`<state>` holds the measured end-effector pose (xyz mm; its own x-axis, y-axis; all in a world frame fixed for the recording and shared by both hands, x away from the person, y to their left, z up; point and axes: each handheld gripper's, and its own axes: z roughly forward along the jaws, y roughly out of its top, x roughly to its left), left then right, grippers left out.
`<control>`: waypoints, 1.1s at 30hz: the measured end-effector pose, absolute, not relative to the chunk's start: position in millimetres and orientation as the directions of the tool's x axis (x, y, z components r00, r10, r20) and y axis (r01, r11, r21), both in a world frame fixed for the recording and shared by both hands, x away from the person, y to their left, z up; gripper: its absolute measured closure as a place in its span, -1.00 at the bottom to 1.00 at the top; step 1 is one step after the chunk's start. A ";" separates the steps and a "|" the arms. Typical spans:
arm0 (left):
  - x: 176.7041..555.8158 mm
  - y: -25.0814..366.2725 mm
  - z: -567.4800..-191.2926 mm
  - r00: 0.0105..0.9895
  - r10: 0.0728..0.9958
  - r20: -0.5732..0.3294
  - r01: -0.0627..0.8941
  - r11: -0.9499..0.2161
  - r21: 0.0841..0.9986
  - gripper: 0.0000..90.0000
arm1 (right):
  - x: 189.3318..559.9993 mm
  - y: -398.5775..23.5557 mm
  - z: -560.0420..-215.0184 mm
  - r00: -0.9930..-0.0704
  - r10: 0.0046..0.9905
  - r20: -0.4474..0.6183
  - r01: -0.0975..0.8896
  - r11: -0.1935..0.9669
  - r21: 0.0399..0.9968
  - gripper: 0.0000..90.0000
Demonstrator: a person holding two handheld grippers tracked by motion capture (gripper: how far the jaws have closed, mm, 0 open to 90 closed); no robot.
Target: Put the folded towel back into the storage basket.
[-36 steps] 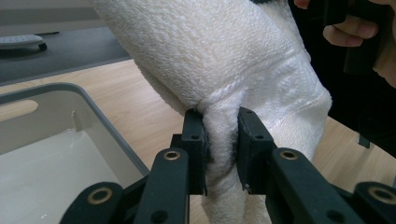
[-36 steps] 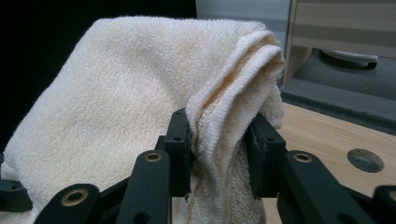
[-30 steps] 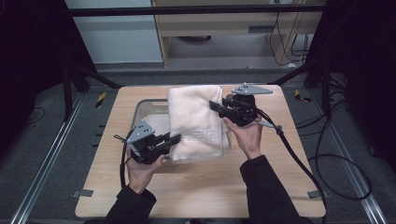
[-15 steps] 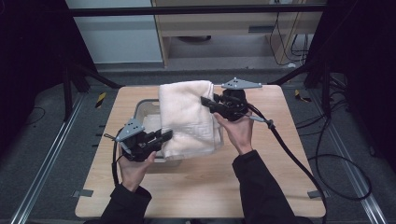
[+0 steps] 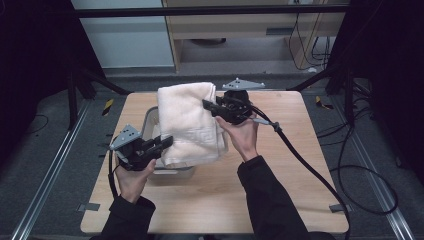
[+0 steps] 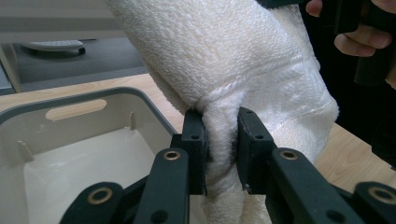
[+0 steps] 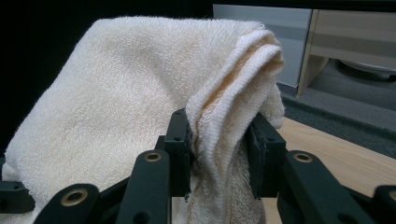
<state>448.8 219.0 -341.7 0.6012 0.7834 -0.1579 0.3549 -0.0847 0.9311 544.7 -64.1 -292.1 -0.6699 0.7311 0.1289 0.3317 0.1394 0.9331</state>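
Item: folded cream terry towel (image 5: 190,125), held aloft over the pale grey plastic bin (image 5: 150,116) on the wooden table (image 5: 295,165). Left gripper (image 5: 167,141) clamped on its near edge; right gripper (image 5: 207,105) clamped on its far corner. Change: towel shifted left, now above the bin; lowering in appears next.

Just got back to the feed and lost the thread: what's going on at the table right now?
A person is holding a folded cream towel up in the air between two handheld grippers. The left gripper has its jaws clamped on the towel's near lower edge, and the right gripper is clamped on its far upper edge. The towel hangs above a pale plastic bin on the wooden table. The part of the bin's inside that can be seen is empty, and the towel is not in it yet.
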 end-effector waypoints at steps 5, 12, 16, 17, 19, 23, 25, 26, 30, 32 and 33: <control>449.0 225.9 -340.9 0.590 0.792 -0.159 0.357 -0.078 0.931 0.66 | 547.1 -56.4 -292.7 -0.673 0.727 0.137 0.333 0.132 0.934 0.46; 449.9 234.8 -339.7 0.574 0.802 -0.167 0.361 -0.064 0.930 0.66 | 549.5 -46.4 -291.1 -0.677 0.723 0.138 0.330 0.131 0.935 0.46; 450.1 239.3 -339.5 0.565 0.808 -0.168 0.363 -0.061 0.930 0.66 | 551.5 -40.2 -290.9 -0.679 0.721 0.137 0.329 0.133 0.935 0.46; 450.2 240.7 -339.4 0.563 0.809 -0.168 0.365 -0.061 0.929 0.66 | 552.1 -38.6 -290.9 -0.679 0.721 0.138 0.331 0.133 0.934 0.46; 450.5 243.4 -339.3 0.560 0.812 -0.167 0.366 -0.061 0.928 0.66 | 553.2 -35.4 -290.9 -0.681 0.719 0.137 0.332 0.136 0.933 0.46; 451.2 248.7 -339.0 0.549 0.819 -0.168 0.368 -0.057 0.928 0.66 | 555.5 -28.8 -291.0 -0.684 0.716 0.135 0.329 0.138 0.934 0.46; 451.5 251.4 -338.7 0.543 0.822 -0.169 0.369 -0.054 0.928 0.66 | 556.4 -25.8 -291.0 -0.686 0.715 0.136 0.329 0.138 0.934 0.46; 451.8 252.7 -338.6 0.541 0.824 -0.169 0.370 -0.052 0.928 0.66 | 556.9 -24.0 -291.1 -0.686 0.714 0.138 0.328 0.135 0.935 0.46; 453.3 258.3 -338.5 0.533 0.829 -0.167 0.374 -0.055 0.926 0.66 | 559.3 -17.5 -291.0 -0.688 0.712 0.138 0.329 0.136 0.935 0.46; 454.0 261.8 -338.1 0.528 0.832 -0.170 0.379 -0.052 0.924 0.66 | 560.6 -13.8 -291.2 -0.689 0.712 0.137 0.330 0.140 0.933 0.46; 454.2 263.6 -337.9 0.525 0.834 -0.168 0.380 -0.054 0.923 0.66 | 561.2 -11.9 -291.6 -0.689 0.711 0.139 0.331 0.139 0.933 0.46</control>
